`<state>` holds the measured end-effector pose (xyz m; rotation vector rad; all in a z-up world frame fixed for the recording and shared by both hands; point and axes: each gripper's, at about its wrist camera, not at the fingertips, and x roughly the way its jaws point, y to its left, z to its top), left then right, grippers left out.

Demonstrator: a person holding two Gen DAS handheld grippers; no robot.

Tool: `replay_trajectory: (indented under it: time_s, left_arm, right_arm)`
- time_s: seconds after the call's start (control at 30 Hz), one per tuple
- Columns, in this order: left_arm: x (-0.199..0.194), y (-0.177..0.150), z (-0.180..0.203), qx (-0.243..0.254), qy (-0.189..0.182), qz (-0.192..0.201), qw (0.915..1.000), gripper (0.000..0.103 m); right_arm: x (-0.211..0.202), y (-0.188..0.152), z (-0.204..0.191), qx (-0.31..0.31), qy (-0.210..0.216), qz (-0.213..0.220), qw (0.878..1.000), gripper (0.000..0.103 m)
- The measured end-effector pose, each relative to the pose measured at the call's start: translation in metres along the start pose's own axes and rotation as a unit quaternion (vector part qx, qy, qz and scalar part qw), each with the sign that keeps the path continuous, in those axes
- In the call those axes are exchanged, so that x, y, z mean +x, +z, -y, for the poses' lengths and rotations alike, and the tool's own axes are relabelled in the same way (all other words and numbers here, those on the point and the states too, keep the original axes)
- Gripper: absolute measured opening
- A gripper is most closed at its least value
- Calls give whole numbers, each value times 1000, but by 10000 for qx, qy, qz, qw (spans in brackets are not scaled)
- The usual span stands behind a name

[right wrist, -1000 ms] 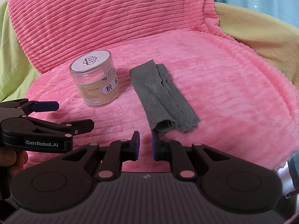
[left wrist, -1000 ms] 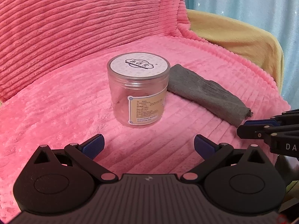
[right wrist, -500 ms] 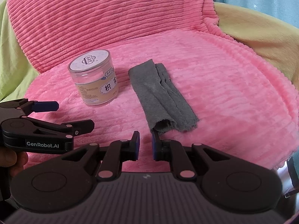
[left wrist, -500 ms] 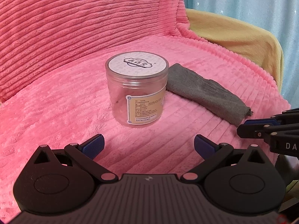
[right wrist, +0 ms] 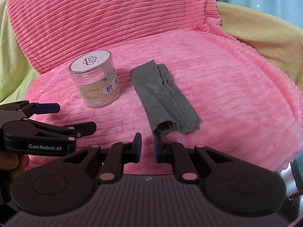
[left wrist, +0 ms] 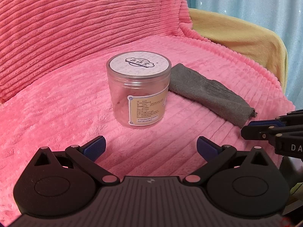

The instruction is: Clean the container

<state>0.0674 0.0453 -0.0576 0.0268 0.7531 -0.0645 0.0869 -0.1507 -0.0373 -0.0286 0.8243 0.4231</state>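
Through the left wrist camera I see my left gripper (left wrist: 150, 147) spread wide and empty at the bottom of the frame, the jar (left wrist: 138, 91) upright at centre on the pink blanket (left wrist: 56, 104), with the grey cloth (left wrist: 210, 94) touching its right side. Through the right wrist camera my right gripper (right wrist: 147, 147) is nearly closed on nothing, a narrow gap between its pads just below the cloth's near end, while the jar stands at centre left, lid on.

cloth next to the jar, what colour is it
Plain dark grey, no pattern. The cloth shows best in the right wrist view, lying folded beside the jar.
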Motion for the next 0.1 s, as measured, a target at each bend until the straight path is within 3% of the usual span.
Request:
replay_trajectory:
  time_s: [0.1]
  left_arm:
    - [-1, 0, 0, -36, 84, 56, 9999, 103]
  right_arm:
    - [0, 0, 0, 0, -1, -3, 10000, 9]
